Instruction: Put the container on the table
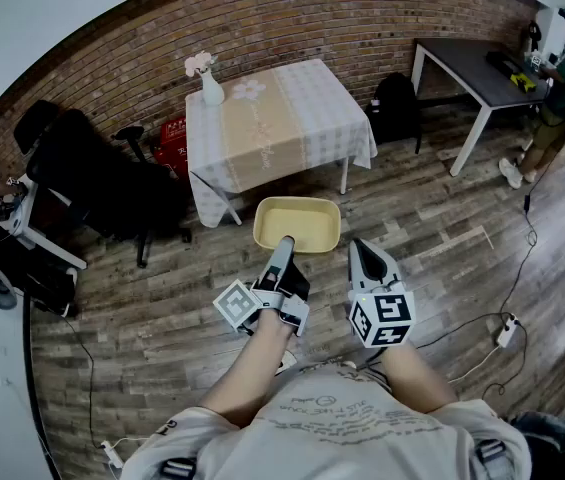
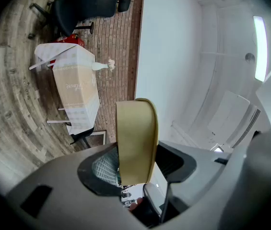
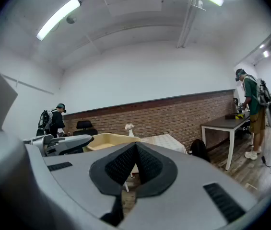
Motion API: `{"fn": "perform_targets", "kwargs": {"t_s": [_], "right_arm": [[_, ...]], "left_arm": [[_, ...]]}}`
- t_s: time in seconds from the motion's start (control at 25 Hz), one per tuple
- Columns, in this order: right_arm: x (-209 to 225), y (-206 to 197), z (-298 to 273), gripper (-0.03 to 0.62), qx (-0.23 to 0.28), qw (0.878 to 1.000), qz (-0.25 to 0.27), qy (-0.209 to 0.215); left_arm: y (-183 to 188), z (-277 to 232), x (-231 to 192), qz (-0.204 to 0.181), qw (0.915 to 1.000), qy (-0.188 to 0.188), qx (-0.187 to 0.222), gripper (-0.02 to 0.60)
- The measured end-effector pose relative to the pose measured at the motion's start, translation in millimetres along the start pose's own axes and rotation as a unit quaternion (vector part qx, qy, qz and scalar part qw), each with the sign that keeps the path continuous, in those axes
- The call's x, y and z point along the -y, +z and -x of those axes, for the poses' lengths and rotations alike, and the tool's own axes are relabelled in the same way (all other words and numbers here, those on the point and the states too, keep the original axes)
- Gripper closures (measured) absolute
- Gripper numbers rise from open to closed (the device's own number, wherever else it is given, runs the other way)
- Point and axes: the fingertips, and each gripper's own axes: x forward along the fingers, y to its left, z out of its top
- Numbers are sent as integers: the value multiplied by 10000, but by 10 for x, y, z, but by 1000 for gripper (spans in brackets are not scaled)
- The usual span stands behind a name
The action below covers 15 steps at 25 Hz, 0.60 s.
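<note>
A shallow yellow container (image 1: pixel 297 223) hangs in the air in front of me, held level above the wooden floor. My left gripper (image 1: pixel 285 246) is shut on its near rim; in the left gripper view the rim (image 2: pixel 135 143) is pinched between the two pads. My right gripper (image 1: pixel 358 248) is beside it on the right, shut with nothing in it, its pads meeting in the right gripper view (image 3: pixel 136 162). That view also shows the container (image 3: pixel 104 140) to the left. The table (image 1: pixel 272 118) with a checked cloth and beige runner stands ahead, beyond the container.
A white vase (image 1: pixel 210 86) with flowers stands at the table's far left corner. Black office chairs (image 1: pixel 92 178) and a red crate (image 1: pixel 172 143) are left of the table. A dark desk (image 1: pixel 472 68), a black backpack (image 1: pixel 394 103) and a person (image 1: pixel 562 78) are at the right. Cables (image 1: pixel 507 333) lie on the floor.
</note>
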Motion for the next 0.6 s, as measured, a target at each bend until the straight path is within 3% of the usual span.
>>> {"fn": "perform_targets", "kwargs": {"t_s": [0.44, 0.6], "right_arm": [[252, 44, 231, 592, 190, 9998, -101, -11], [352, 55, 330, 592, 197, 9996, -150, 161]], "left_arm": [[-289, -45, 53, 73, 9999, -50, 98, 348], [-450, -106, 63, 101, 9998, -125, 106, 348]]}}
